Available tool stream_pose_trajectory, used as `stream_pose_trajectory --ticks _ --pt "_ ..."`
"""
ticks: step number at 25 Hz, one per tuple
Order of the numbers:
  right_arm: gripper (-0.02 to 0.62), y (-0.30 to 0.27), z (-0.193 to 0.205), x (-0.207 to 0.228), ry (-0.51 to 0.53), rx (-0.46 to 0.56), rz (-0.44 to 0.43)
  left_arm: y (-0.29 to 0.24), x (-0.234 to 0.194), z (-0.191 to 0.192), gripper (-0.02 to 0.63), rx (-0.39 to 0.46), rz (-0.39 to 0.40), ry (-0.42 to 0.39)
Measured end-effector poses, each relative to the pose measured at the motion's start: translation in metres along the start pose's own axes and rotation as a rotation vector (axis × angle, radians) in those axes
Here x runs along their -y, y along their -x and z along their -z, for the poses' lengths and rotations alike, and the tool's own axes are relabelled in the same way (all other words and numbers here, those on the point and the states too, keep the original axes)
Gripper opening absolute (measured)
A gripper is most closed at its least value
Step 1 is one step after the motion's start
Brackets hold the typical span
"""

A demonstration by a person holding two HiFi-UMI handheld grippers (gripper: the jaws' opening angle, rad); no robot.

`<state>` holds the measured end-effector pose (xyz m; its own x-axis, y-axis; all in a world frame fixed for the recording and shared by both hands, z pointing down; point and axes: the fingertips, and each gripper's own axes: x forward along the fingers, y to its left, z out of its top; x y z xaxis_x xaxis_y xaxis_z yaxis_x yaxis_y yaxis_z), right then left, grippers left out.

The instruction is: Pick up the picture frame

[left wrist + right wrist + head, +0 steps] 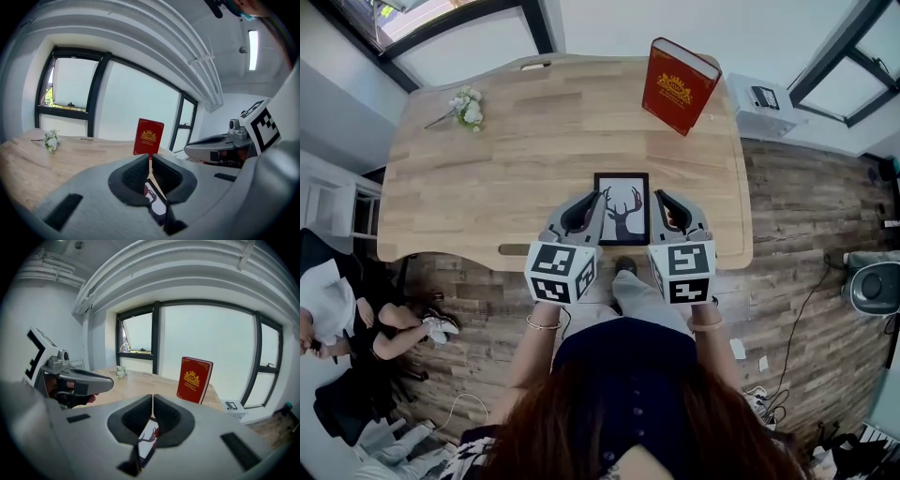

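The picture frame lies flat on the wooden tabletop, close to the near edge and straight in front of the person. It has a thin black border around a white sheet with a black stag's head and antlers; no writing shows on it.

The left tongs are at the frame's left edge and the right tongs at its right edge, so the frame lies between them. Whether either tip touches the frame cannot be told. In each gripper view the two dark pads meet at the tip with nothing between them, and part of the stag print shows below them. Each pair of tongs carries a cube with black-and-white square markers at its rear.

A red book stands upright near the far right corner of the tabletop, well apart from the frame. Its cover bears a gold crest with gold lettering under it, too small to read. A small sprig of white flowers lies near the far left corner.
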<state>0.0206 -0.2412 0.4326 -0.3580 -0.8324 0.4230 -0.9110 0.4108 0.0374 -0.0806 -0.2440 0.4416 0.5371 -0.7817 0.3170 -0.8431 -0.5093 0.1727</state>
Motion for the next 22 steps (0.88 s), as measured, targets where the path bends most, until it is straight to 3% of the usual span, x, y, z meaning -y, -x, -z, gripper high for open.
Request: stream_pose_trajectory --ticks 22 --pt "0.028 -0.050 0.062 0.005 0.008 -0.176 -0.081 -0.034 -0.029 0.053 0.031 -0.121 -0.011 0.065"
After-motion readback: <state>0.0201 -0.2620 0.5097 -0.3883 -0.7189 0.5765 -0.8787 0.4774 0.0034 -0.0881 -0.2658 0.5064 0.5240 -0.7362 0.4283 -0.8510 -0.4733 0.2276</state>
